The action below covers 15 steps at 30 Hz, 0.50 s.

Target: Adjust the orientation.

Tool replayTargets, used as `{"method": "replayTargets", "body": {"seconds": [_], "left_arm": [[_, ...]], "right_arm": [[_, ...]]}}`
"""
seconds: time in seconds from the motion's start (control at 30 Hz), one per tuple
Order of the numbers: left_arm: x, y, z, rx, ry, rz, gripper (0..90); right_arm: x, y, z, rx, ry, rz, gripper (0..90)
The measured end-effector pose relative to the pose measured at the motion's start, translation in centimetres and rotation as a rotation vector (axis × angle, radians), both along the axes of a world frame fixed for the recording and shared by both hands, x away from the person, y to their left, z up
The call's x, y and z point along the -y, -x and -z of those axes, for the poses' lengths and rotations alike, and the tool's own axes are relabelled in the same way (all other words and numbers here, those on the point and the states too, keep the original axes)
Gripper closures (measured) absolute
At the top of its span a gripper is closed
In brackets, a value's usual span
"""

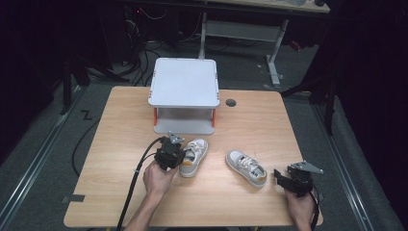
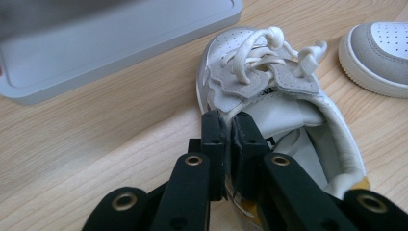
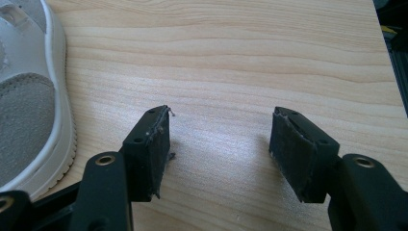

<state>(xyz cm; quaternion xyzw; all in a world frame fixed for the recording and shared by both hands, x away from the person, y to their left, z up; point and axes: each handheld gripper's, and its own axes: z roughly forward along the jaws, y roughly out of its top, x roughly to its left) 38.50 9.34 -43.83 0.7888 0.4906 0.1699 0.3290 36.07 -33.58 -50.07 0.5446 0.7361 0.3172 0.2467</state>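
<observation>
Two small white-and-grey sneakers with orange heels lie on the wooden table (image 1: 120, 130). My left gripper (image 1: 181, 160) (image 2: 228, 126) is shut on the left sneaker (image 1: 196, 153) (image 2: 269, 62), its jaws pinching the padded collar at the heel side. That shoe's toe points toward the white stand. The right sneaker (image 1: 246, 167) (image 2: 380, 48) (image 3: 24, 106) lies apart to the right. Just right of it, my right gripper (image 1: 280, 177) (image 3: 219, 139) stands open over bare wood, nothing between its fingers.
A white two-level stand (image 1: 184, 82) (image 2: 120, 43) with orange posts sits at the table's far middle, just beyond the left sneaker. A round cable hole (image 1: 231, 102) lies right of it. A desk frame and cables stand on the floor behind the table.
</observation>
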Motion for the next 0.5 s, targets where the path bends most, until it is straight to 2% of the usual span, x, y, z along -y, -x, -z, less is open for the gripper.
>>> {"method": "replayTargets", "body": {"seconds": [0.13,0.3,0.5], "left_arm": [[0.6,-0.2,0.2,0.005,-0.019,-0.007,85.1],[1.6,-0.2,0.3,-0.012,-0.034,0.0,83.9],[2.4,0.0,0.2,-0.047,-0.011,0.029,80.3]], "right_arm": [[0.0,0.0,0.0,0.001,0.001,-0.001,39.8],[0.0,0.0,0.0,0.0,0.0,0.0,39.9],[0.0,0.0,0.0,0.0,0.0,0.0,39.8]]}}
